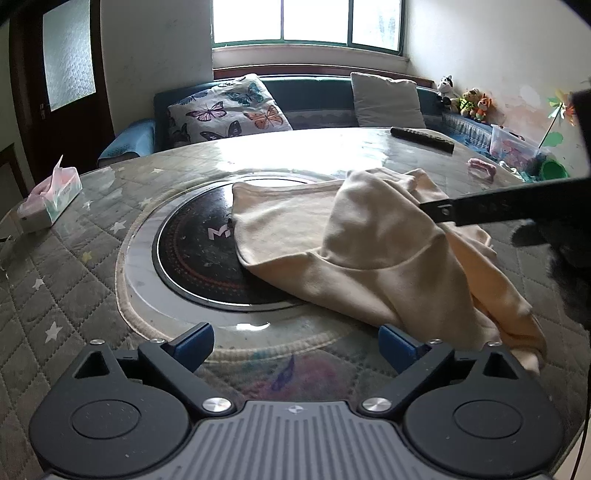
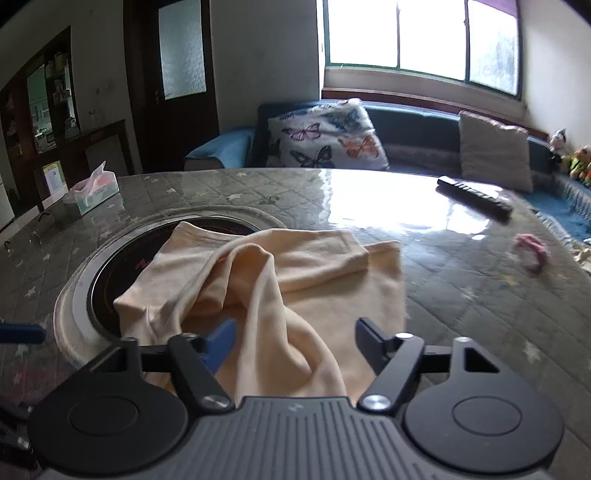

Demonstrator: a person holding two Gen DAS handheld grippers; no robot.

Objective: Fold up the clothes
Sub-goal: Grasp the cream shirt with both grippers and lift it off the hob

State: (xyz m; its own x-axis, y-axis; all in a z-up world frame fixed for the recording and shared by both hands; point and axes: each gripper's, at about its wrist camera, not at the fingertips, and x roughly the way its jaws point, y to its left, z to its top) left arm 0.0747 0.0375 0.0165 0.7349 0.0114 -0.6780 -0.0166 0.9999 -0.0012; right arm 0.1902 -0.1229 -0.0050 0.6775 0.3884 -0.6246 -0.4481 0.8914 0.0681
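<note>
A round table point(image 1: 96, 229) with a quilted, star-printed cover under a glossy sheet filled both wrist views, backed by a dark sofa point(image 1: 314, 92) beneath a bright window point(image 1: 306, 22). At the table's centre sat a dark round hob point(image 1: 192, 251) inside a pale ring. A cream garment point(image 1: 295, 229), the piece to be folded, lay partly folded across the hob's 3 o'clock side and spilled out toward the table's 4 o'clock edge; in the right wrist view the same garment point(image 2: 332, 295) showed a raised ridge of cloth running toward the camera. The left gripper point(image 1: 295, 345) hovered over the ring at the hob's 6 o'clock with its jaws spread wide and nothing between them; its blue right fingertip point(image 1: 395, 341) sat just beside the garment's hem. The right gripper point(image 2: 295, 339) stood over the garment with its jaws parted, the fold of cloth lying between them; whether the pads pressed on it could not be told. In the left view the right gripper's black finger point(image 1: 491, 208) reached in from 3 o'clock over the raised cloth. A butterfly cushion point(image 1: 229, 107) and a plain cushion point(image 1: 388, 99) leaned on the sofa. A tissue box point(image 1: 48, 199) stood at the table's 9 o'clock, a remote point(image 1: 421, 138) at 1 o'clock, and a small pink item point(image 1: 480, 168) at 2 o'clock. Soft toys point(image 1: 465, 98) lined the far ledge.
</note>
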